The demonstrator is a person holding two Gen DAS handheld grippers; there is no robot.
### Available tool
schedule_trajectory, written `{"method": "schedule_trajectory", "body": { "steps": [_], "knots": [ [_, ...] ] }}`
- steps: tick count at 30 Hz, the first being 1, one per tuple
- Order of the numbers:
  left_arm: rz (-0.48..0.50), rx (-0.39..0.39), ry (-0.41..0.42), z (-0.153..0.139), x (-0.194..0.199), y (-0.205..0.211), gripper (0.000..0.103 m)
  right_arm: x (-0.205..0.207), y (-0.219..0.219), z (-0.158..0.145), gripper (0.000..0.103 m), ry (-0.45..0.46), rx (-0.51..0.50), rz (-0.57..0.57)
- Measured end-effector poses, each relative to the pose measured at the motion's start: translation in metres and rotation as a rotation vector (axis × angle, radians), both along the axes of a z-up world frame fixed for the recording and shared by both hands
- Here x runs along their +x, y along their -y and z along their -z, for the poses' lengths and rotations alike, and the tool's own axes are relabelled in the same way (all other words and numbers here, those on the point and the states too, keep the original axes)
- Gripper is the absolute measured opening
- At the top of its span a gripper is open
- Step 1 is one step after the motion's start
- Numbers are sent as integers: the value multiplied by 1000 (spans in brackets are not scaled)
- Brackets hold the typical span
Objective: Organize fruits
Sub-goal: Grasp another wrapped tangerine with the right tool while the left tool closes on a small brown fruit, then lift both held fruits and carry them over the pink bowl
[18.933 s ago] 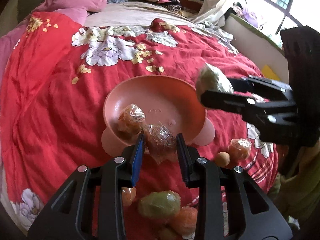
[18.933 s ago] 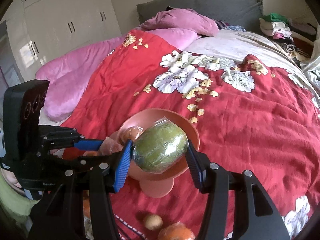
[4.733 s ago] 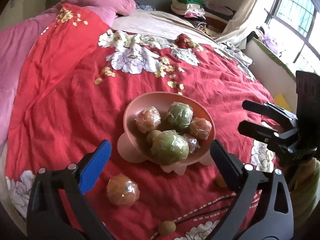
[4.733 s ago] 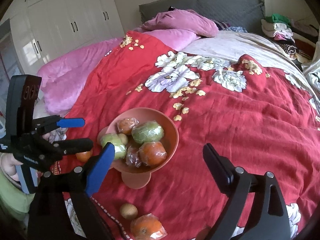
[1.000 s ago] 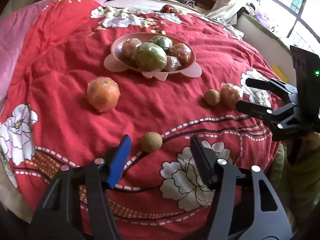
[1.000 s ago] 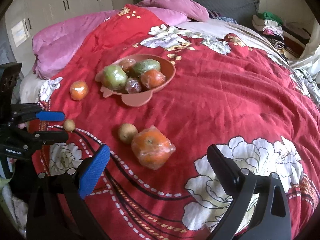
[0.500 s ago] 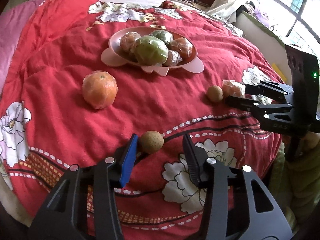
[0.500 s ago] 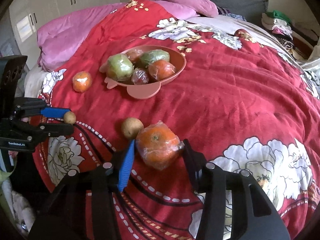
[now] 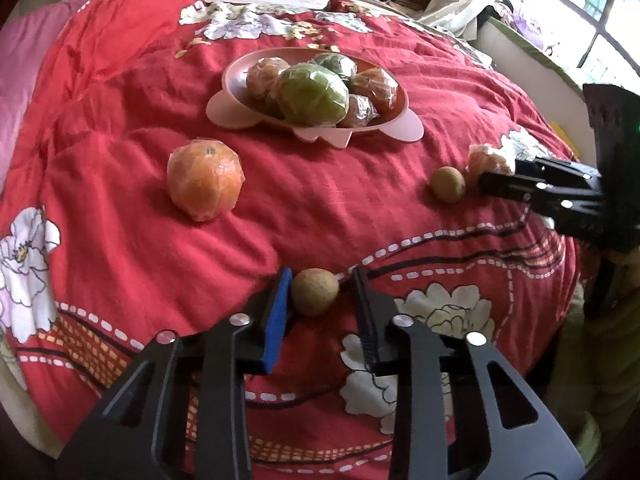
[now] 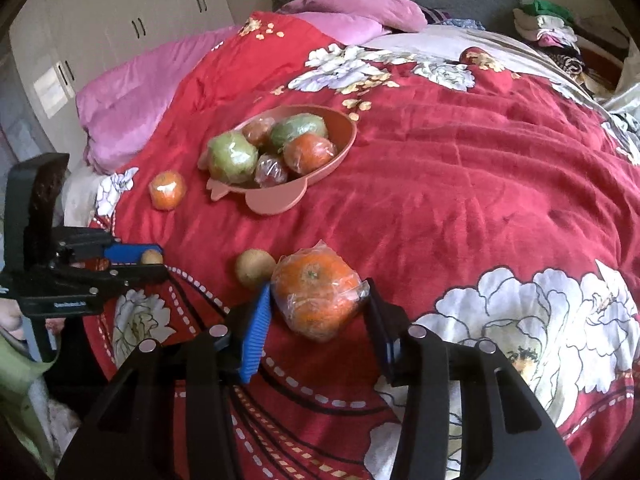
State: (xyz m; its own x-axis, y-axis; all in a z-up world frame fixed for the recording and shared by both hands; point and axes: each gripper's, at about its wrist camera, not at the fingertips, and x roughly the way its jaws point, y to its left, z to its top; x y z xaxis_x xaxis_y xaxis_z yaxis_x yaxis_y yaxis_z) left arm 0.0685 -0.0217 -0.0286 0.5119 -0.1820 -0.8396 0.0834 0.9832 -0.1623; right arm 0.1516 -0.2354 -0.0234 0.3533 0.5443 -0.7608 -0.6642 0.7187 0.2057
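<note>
My left claw (image 9: 320, 292) has narrowed around the kiwi (image 9: 314, 291), my right claw (image 10: 318, 300) now grasps the wrapped orange (image 10: 319, 295), both bowl-bound (image 10: 340, 152)

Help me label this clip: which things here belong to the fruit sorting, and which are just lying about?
Job: pink bowl, wrapped orange, small brown fruit, second brown fruit, loose orange, left tongs, right tongs.
Lying about: pink pillows, folded clothes.

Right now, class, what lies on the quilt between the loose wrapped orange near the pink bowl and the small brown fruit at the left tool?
Only bare red quilt separates wrapped orange from small brown fruit, per the left wrist view.
</note>
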Motion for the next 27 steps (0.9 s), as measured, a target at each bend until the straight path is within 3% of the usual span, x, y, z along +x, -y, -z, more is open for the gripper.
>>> {"method": "schedule_trajectory", "body": {
  "steps": [10, 27],
  "knots": [
    [5, -61, 22, -19, 0, -8, 17, -1, 7, -14, 43, 21, 62, 13],
    [-6, -67, 88, -53, 29, -29, 17, 8, -1, -36, 43, 39, 107, 20]
  ]
}}
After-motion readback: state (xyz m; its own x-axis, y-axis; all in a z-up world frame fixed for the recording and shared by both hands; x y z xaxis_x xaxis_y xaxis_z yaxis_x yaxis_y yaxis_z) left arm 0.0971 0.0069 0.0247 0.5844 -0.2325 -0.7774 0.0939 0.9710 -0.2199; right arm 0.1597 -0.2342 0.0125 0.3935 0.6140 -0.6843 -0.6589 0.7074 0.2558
